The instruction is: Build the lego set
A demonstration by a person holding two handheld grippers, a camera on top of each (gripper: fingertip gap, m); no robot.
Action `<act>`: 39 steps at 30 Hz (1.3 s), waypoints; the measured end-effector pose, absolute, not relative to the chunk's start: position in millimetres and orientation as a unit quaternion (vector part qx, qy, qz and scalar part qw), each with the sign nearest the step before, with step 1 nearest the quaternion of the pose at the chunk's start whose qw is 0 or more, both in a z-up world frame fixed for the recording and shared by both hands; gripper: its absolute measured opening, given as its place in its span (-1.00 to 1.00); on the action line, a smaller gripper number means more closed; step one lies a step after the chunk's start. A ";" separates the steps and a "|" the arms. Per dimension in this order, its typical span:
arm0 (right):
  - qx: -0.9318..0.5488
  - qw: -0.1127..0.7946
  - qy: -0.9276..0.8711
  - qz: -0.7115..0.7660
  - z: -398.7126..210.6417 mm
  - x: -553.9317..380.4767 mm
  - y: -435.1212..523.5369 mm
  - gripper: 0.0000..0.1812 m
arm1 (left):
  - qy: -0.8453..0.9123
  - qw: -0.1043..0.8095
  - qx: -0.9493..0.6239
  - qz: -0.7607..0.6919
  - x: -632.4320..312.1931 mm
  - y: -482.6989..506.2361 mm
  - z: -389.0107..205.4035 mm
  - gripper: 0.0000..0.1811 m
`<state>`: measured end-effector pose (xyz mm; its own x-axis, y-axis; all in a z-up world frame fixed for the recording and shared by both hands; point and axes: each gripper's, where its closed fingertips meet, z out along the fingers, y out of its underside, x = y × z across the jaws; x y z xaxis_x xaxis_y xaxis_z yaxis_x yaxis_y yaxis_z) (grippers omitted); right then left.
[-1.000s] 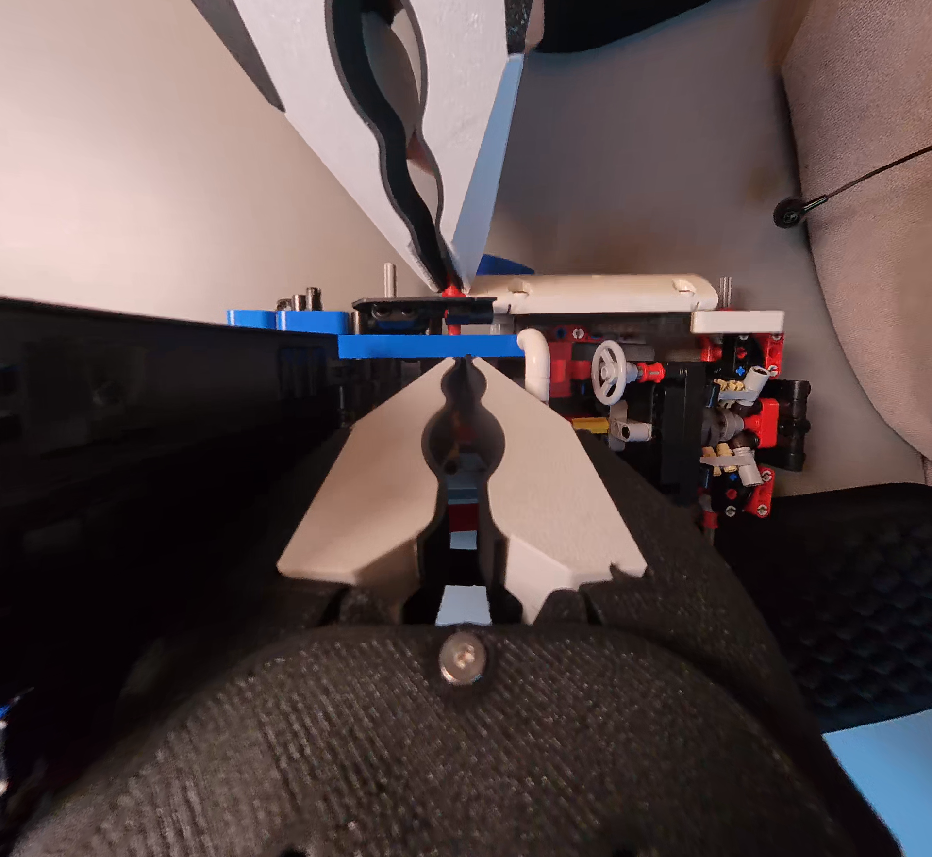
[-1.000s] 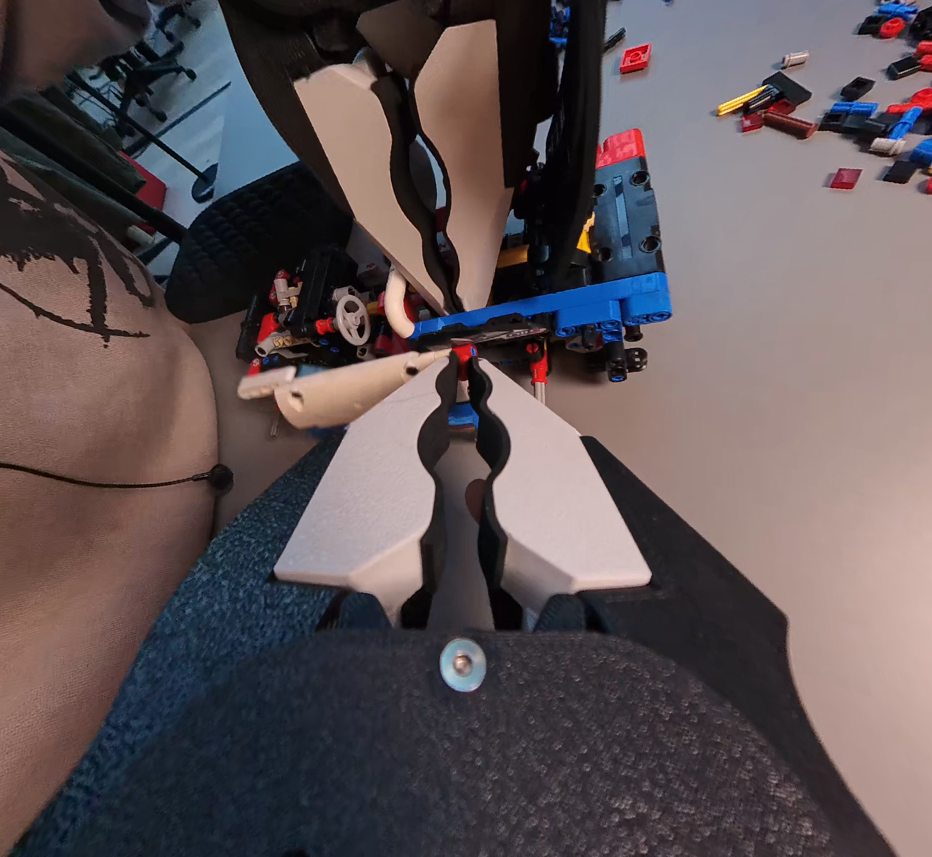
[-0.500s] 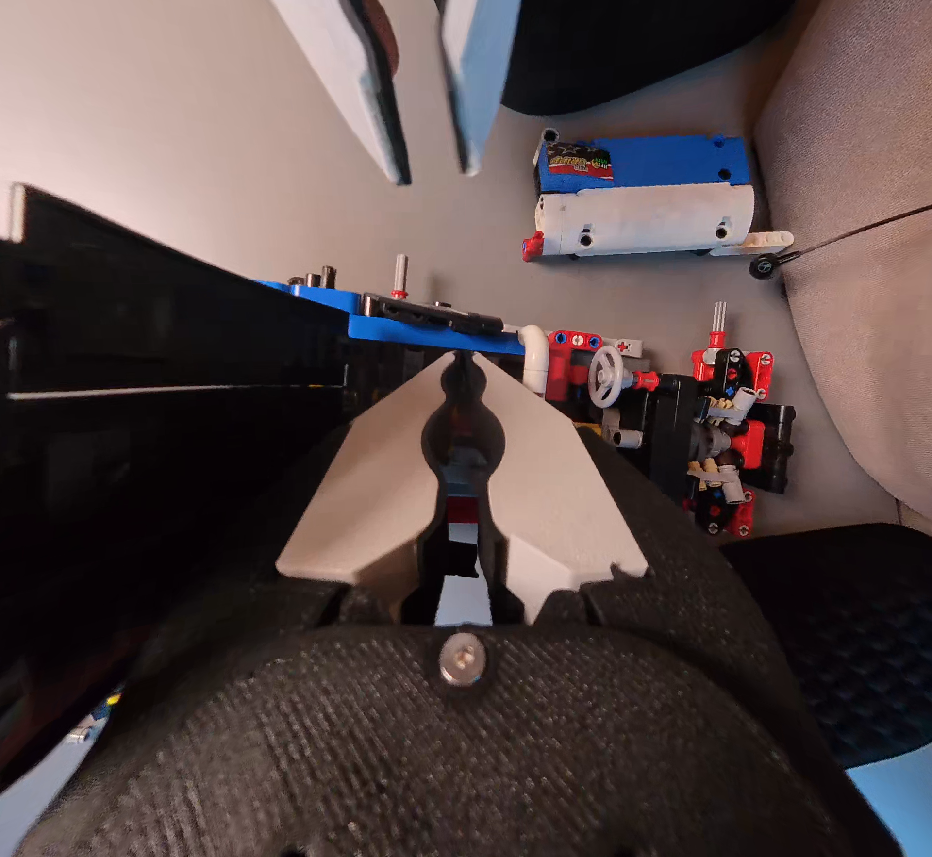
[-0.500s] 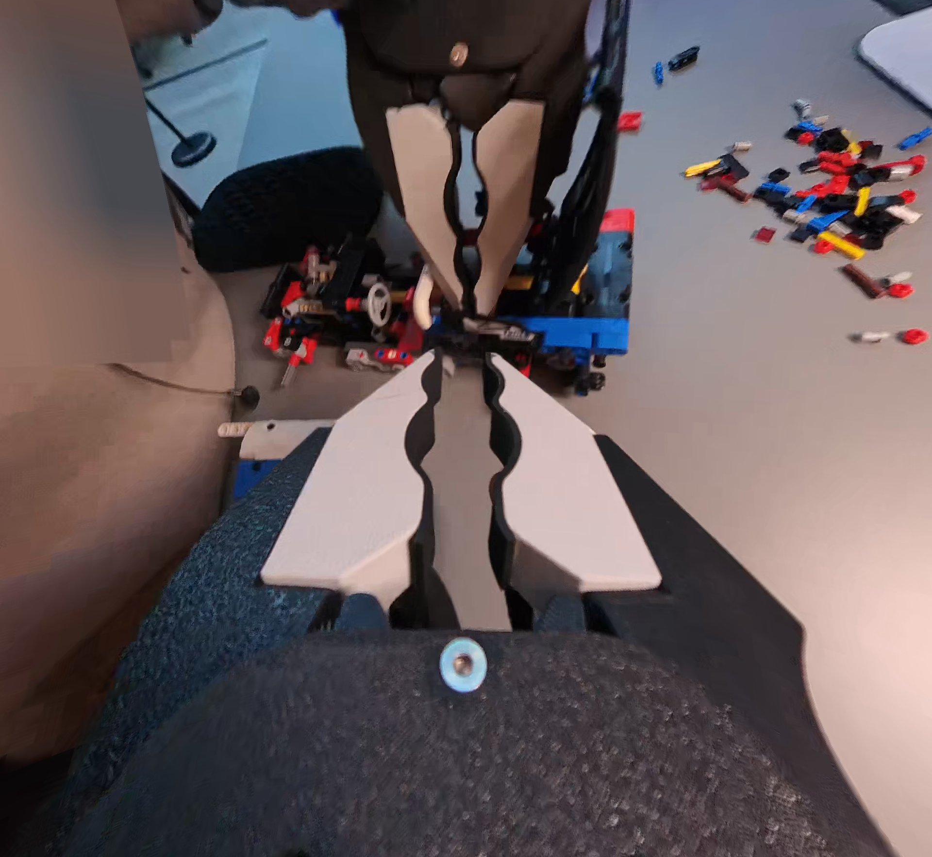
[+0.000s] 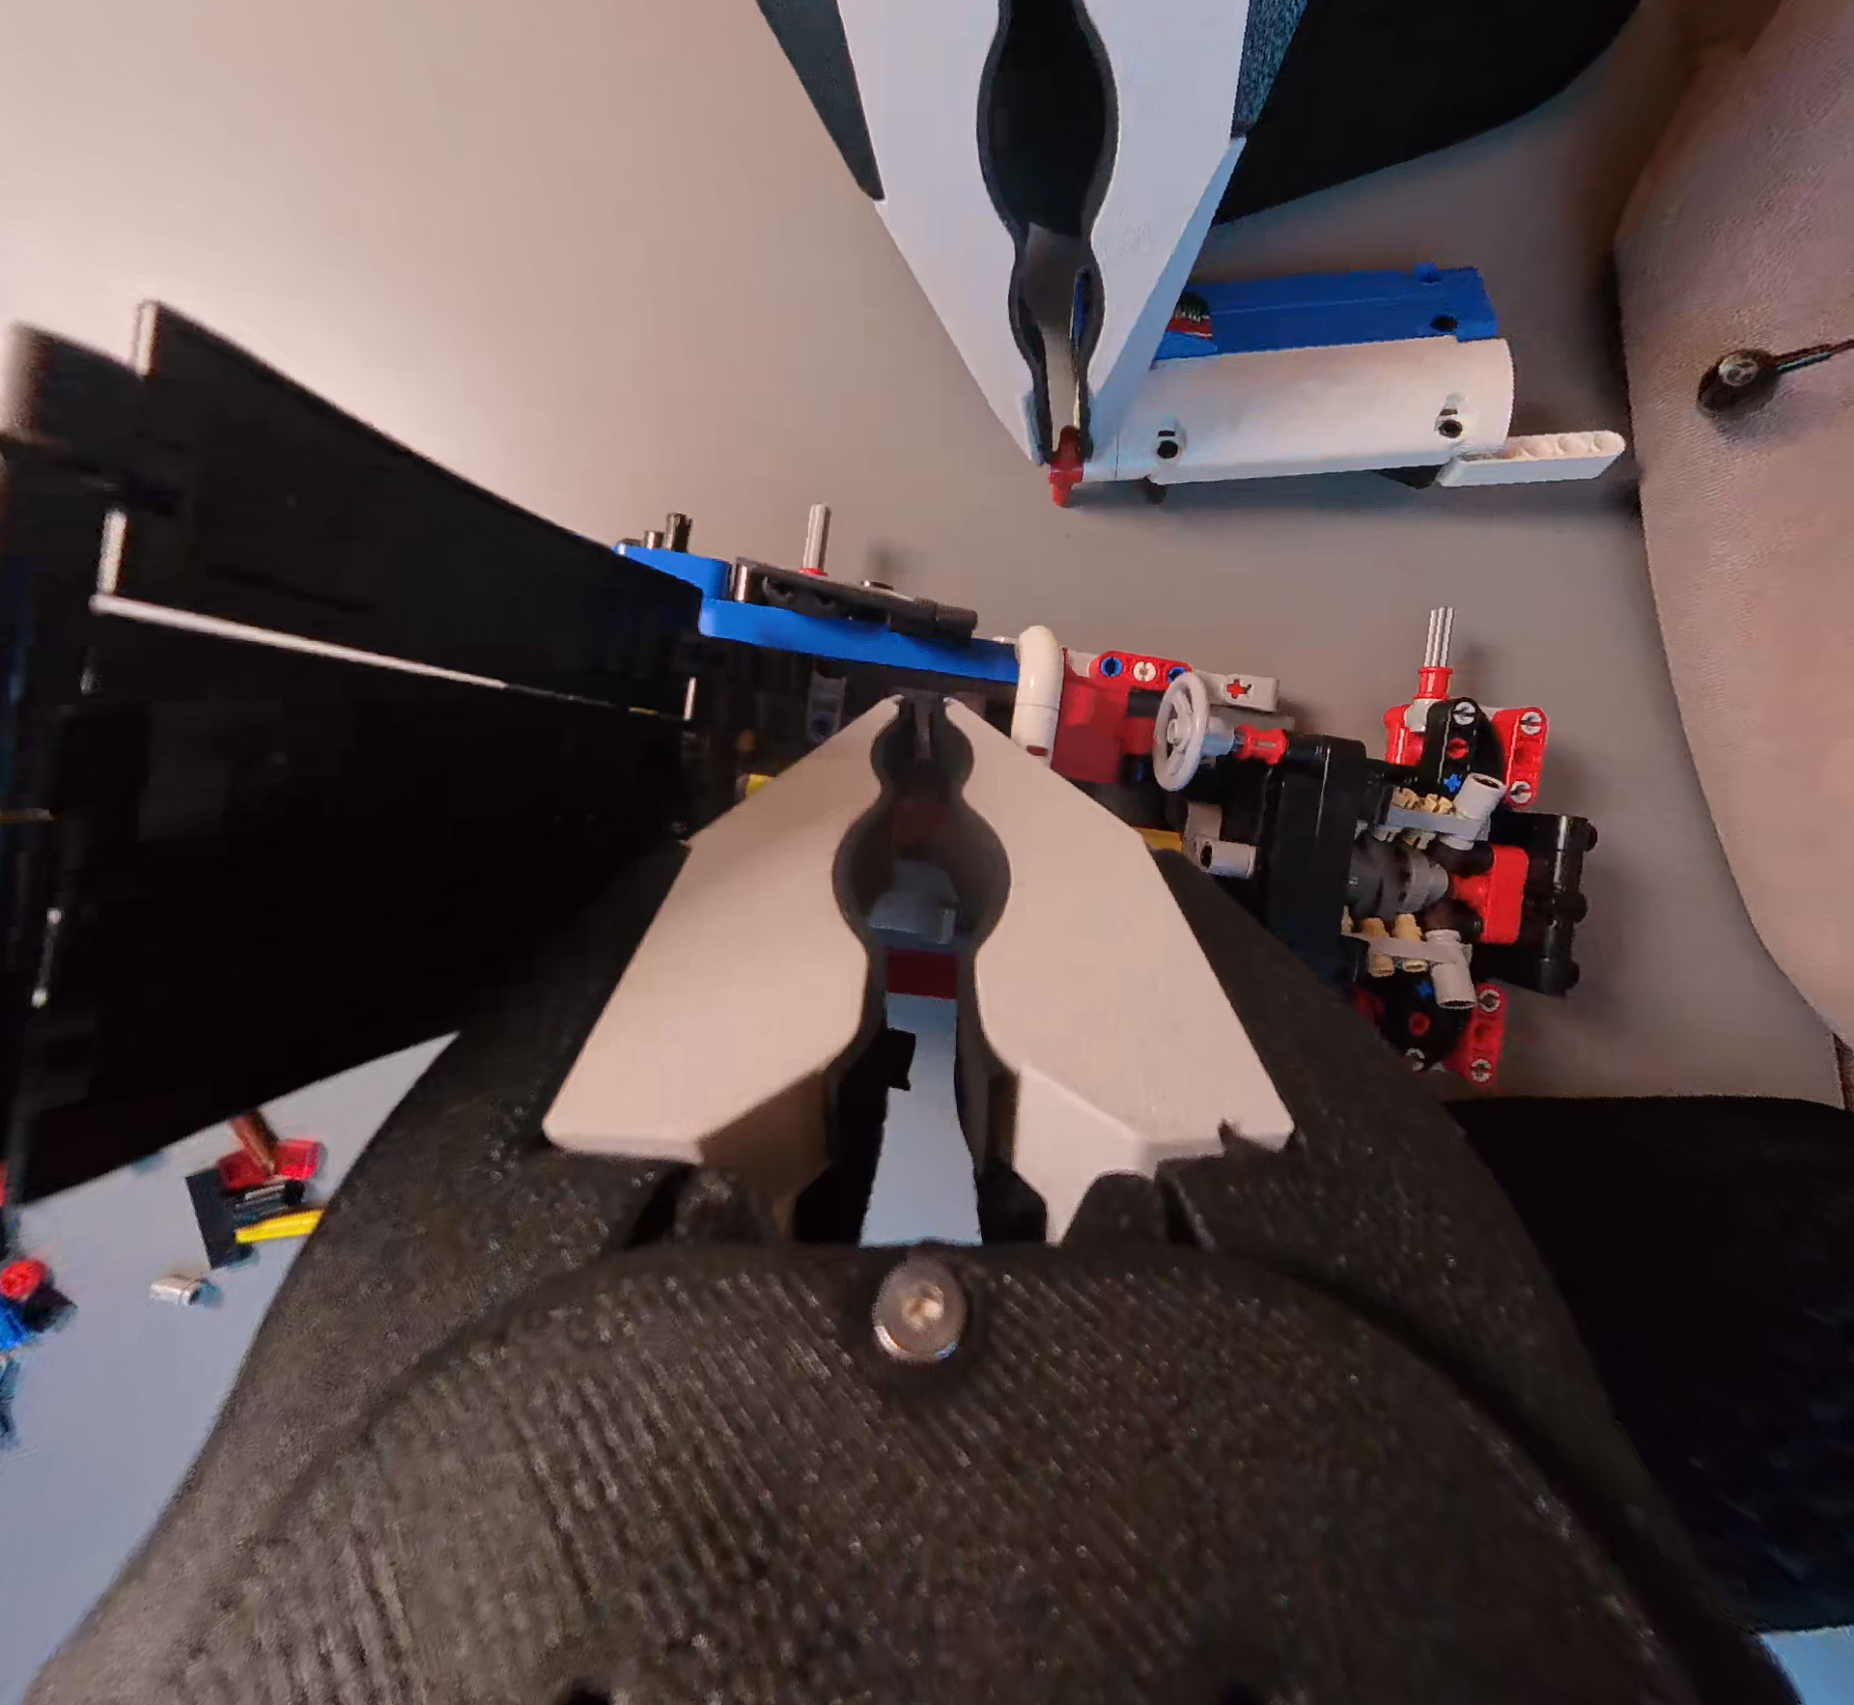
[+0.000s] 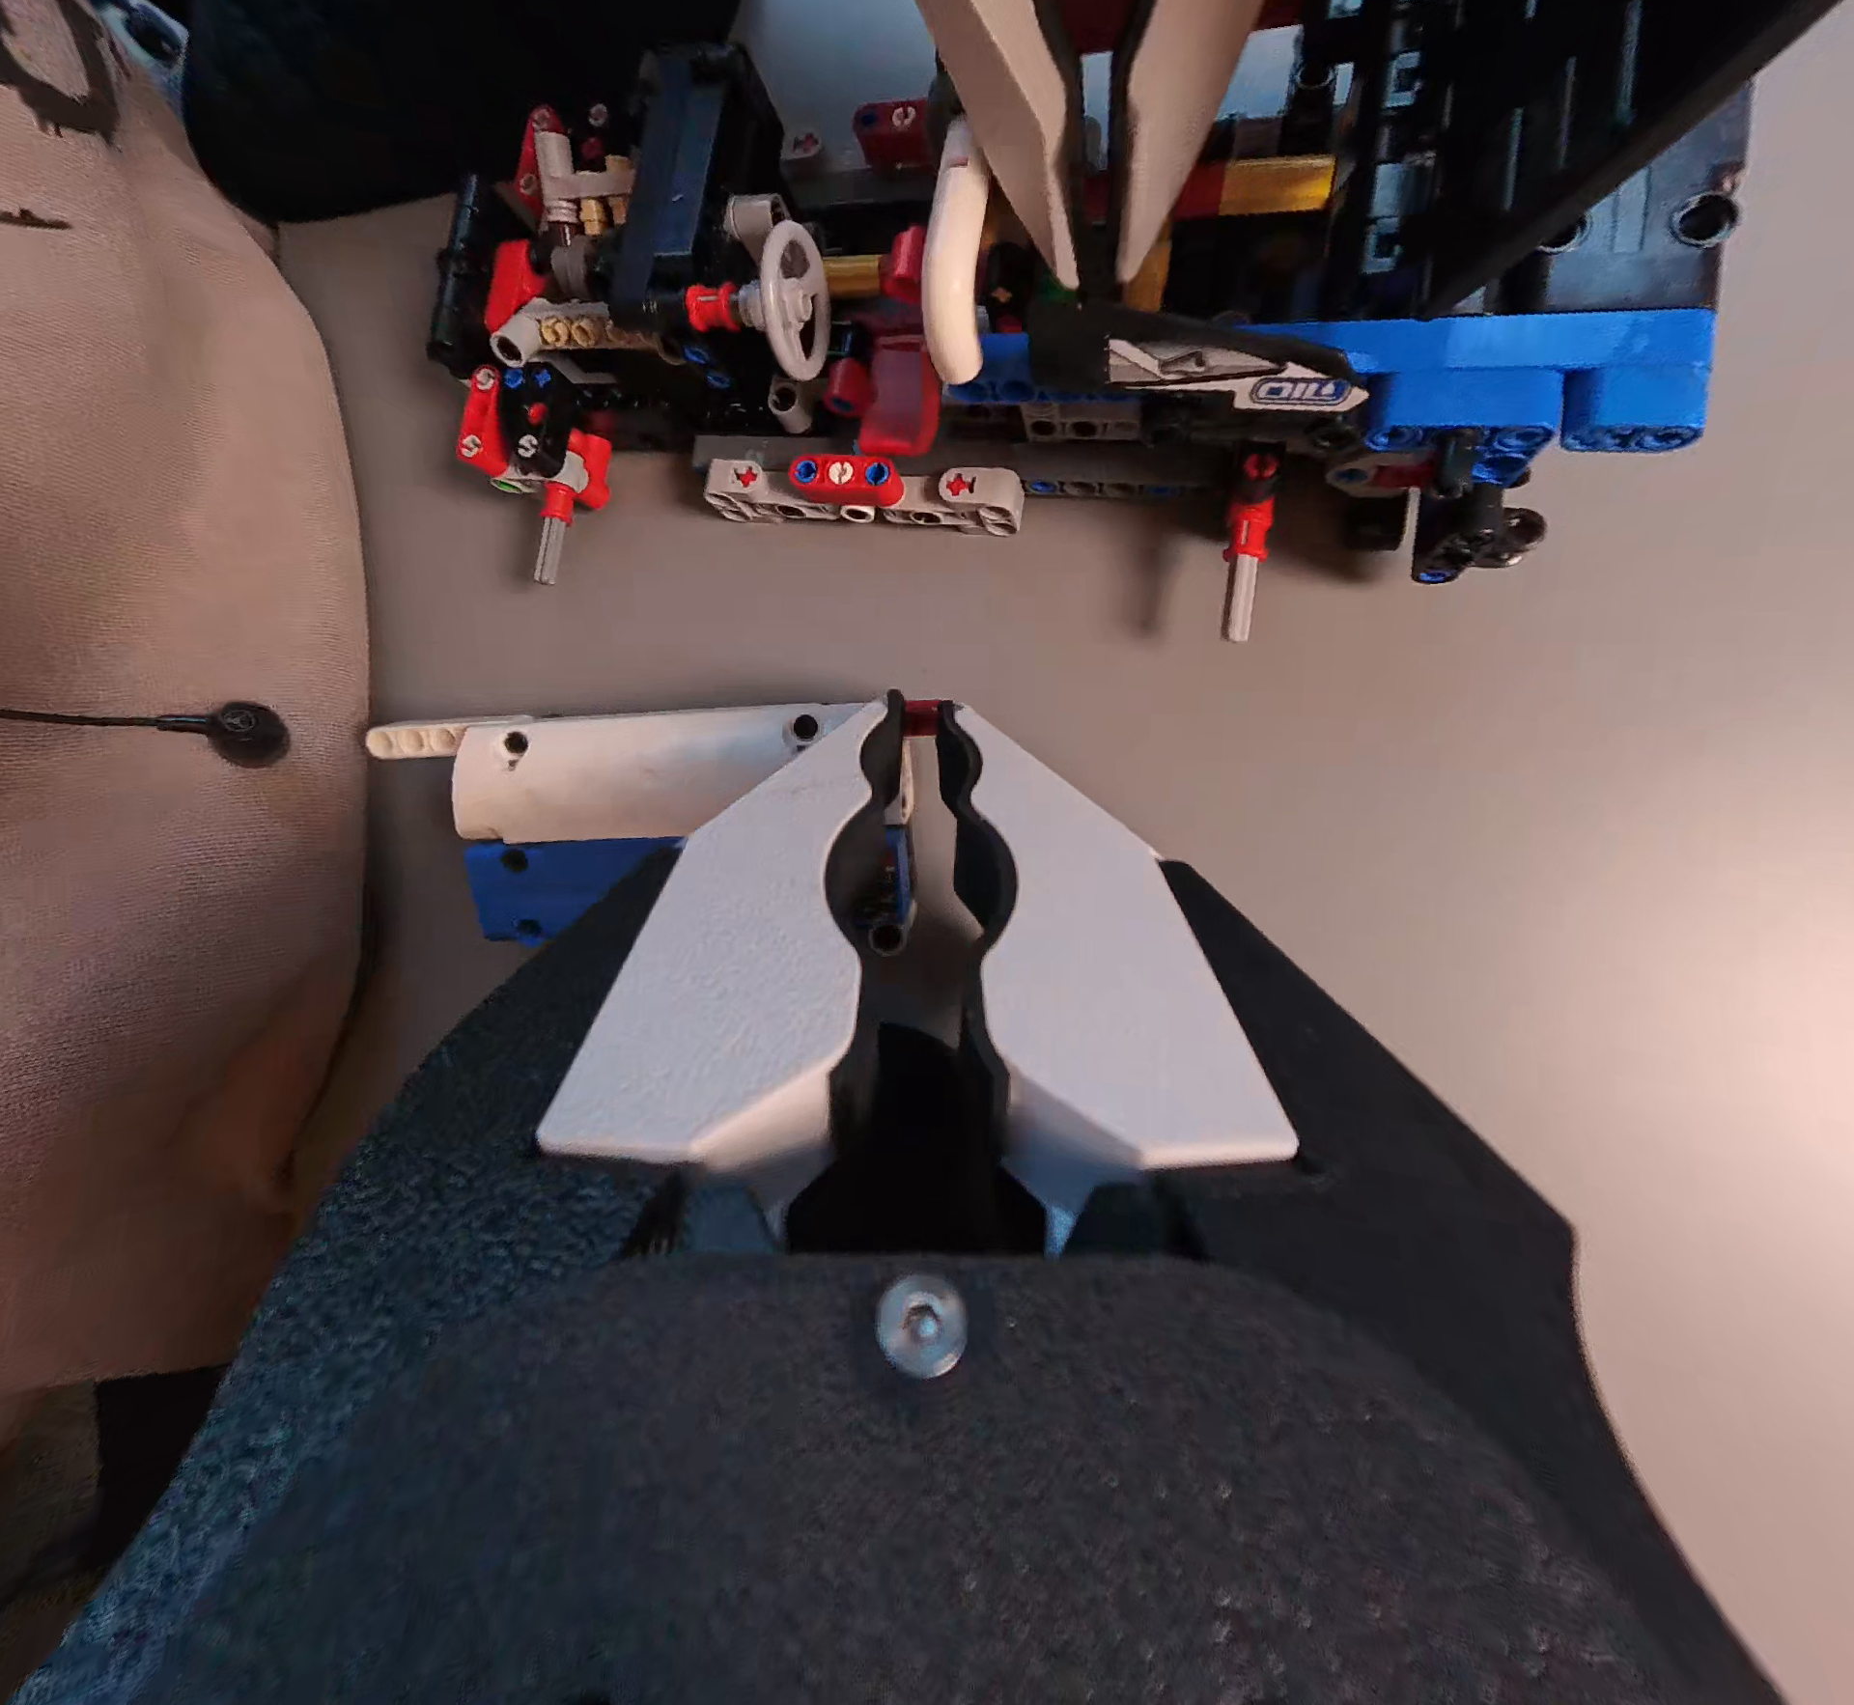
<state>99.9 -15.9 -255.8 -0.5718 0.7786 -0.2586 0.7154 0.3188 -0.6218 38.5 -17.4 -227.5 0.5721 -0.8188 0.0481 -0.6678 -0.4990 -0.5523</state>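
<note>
Your left claw [image 5: 928,704] is closed on a thin black part of the lego model [image 6: 1104,333], just under its blue plate [image 5: 853,644]. The model stands on the grey bench [image 6: 1505,754], with a white steering wheel [image 6: 795,293] and red pieces on its left part in the right wrist view, and tall black panels [image 5: 301,704] on the other side.

Your right claw [image 6: 918,714] is narrow and holds the small red pin [image 6: 923,709] at the end of the white and blue side panel [image 6: 642,774]. This panel lies flat on the bench, near the model but apart from it, on the near side in the right wrist view. Its white part is toward the model, and its blue part is behind it.

Some loose small pieces [image 5: 251,1195] lie on the bench at the lower left in the left wrist view.
</note>
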 end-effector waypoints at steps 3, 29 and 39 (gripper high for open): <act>-0.461 0.049 -0.814 0.349 -255.8 100.7 -15.9 -0.96 | 0.422 0.266 -0.853 -0.152 37.7 -18.9 -224.1 -1.00; -0.551 0.223 -0.424 0.683 -154.1 54.9 31.7 -0.97 | 0.425 0.254 -0.854 -0.159 38.9 -7.3 -228.7 -0.89; -0.482 0.276 -0.419 0.718 -125.4 60.9 21.6 -0.97 | 0.210 0.403 -0.780 -0.430 80.9 -12.6 -145.3 -0.55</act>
<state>60.9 21.6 -125.4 -0.3822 0.8006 -0.4614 0.0078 -0.4965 -0.8680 80.9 -12.6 -145.3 0.5420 -0.6743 0.5015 0.0188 -0.5868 -0.8095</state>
